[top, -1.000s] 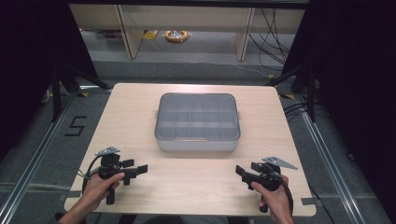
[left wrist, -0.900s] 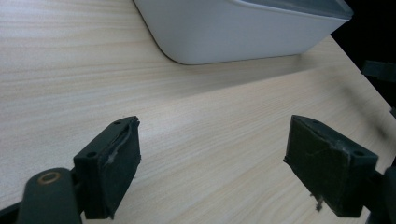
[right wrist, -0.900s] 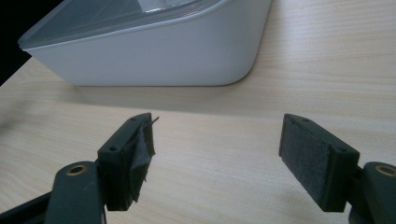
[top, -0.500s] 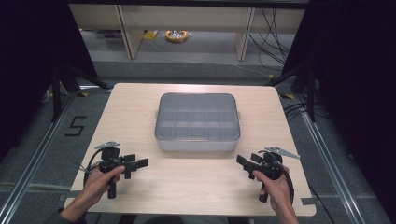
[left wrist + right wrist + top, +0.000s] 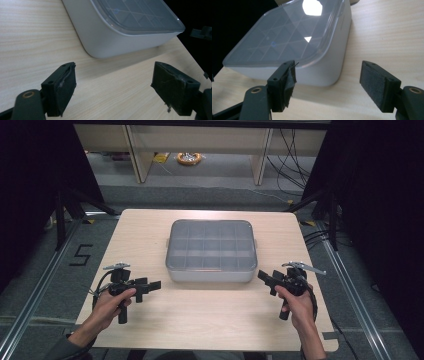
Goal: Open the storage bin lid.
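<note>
In the high view we see a light wooden table (image 5: 150, 227) in the middle of the frame, and on it stands a grey compartment box (image 5: 211, 251) with a clear lid. The box is a little above the centre of the picture. Through the lid we see a grid of compartments; what is inside them we cannot tell.

The left gripper (image 5: 154, 285) is at the lower left of the high view, held by the left hand (image 5: 111, 303). It is near the lower left corner of the box, but apart from it. In the left gripper view its jaws stand wide, with only table surface between them, and the box corner (image 5: 100, 47) lies ahead, in the upper middle of the frame.

The right gripper (image 5: 264, 278) is at the lower right of the high view, in the right hand (image 5: 299, 305), just beside the lower right corner of the box. Its jaws have just been closing a little, yet in the right gripper view they are released and hold nothing; the box (image 5: 329, 67) is beyond them, toward the upper left.
</note>
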Tool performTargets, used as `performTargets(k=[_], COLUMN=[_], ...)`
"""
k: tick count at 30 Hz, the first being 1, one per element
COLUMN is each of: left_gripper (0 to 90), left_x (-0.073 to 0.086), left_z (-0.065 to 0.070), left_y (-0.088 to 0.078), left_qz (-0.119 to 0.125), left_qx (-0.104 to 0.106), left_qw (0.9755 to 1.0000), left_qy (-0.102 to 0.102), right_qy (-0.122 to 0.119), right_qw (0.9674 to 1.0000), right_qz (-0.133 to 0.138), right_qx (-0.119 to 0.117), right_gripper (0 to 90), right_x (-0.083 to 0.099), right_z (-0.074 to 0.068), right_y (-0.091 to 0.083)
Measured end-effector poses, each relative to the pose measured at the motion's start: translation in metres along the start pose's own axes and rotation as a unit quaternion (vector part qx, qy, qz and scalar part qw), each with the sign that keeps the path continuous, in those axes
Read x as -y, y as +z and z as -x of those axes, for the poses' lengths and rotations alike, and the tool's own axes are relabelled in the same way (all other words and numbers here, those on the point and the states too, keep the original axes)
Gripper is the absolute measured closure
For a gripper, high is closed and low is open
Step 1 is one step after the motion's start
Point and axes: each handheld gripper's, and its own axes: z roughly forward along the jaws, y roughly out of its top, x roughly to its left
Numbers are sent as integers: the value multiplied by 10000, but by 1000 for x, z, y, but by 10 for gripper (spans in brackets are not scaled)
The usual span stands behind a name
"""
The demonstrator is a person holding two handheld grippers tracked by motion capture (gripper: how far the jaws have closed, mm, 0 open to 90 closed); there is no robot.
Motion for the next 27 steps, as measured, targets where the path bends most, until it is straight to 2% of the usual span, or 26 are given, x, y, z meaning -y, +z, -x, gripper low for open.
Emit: performTargets(k=[1, 2, 3, 4, 5, 6, 7, 8, 9, 10, 12, 15, 17, 18, 20, 21, 22, 23, 26, 27], left_gripper=[178, 177, 176, 176, 167, 167, 147, 148, 148, 147, 148, 150, 151, 156, 158, 158, 165, 167, 177, 210], left_x=[-2, -6, -6, -8, -10, -13, -20, -20, -23, -30, -33, -46, -49, -54, -56, -58, -61, -63, -71, -73], left_z=[2, 3, 3, 3, 4, 3, 2, 2, 1, 0, -1, -1, 0, 0, 1, 1, 0, 0, -2, -3], left_y=[2, 5, 5, 5, 7, 7, 9, 9, 11, 13, 13, 18, 19, 21, 23, 26, 26, 27, 33, 35], left_qz=[70, 76, 76, 76, 148, 99, 133, 133, 236, 370, 325, 424, 464, 398, 391, 461, 419, 387, 451, 450], left_qx=[-16, 28, 28, -6, 6, 10, -13, -13, -82, -151, -141, -145, -141, -134, -127, -128, -137, -147, -182, -215], left_qw=[9999, 9999, 9999, 10000, 9998, 9999, 9999, 9999, 9996, 9990, 9992, 9988, 9986, 9991, 9990, 9986, 9989, 9990, 9986, 9986], left_qy=[-112, -85, -85, -11, -100, -27, -82, -82, -121, -204, -172, -172, -205, -102, -148, -205, -171, -167, -209, -187], right_qy=[-160, -414, -414, -401, 117, 117, 247, 247, 16, 70, 22, 126, 99, 64, 113, 85, 131, 156, 256, 248], right_qw=[9998, 9989, 9989, 9989, 9999, 9999, 9997, 9997, 9999, 9999, 9999, 9998, 9999, 9998, 9999, 9999, 9998, 9998, 9996, 9996], right_qz=[88, 171, 171, 192, 64, 64, 21, 21, 104, 100, 116, 107, 130, 161, 97, 126, 128, 118, 109, 168], right_qx=[66, 140, 140, 143, 63, 63, 18, 18, 54, -12, -35, -54, -49, -57, -53, -64, -86, -9, 17, 1], right_gripper=[300, 301, 301, 302, 304, 304, 305, 305, 305, 305, 305, 306, 306, 307, 307, 308, 310, 310, 310, 311], right_x=[-2, -5, -5, -7, -9, -9, -12, -12, -13, -18, -22, -33, -34, -37, -37, -38, -40, -41, -44, -48], right_z=[2, 4, 4, 4, -3, -3, -5, -5, -2, -5, -4, -8, -8, -9, -10, -9, -7, -7, -4, 0], right_y=[3, 6, 6, 8, 10, 10, 13, 13, 17, 20, 22, 30, 31, 35, 35, 37, 39, 40, 42, 45])
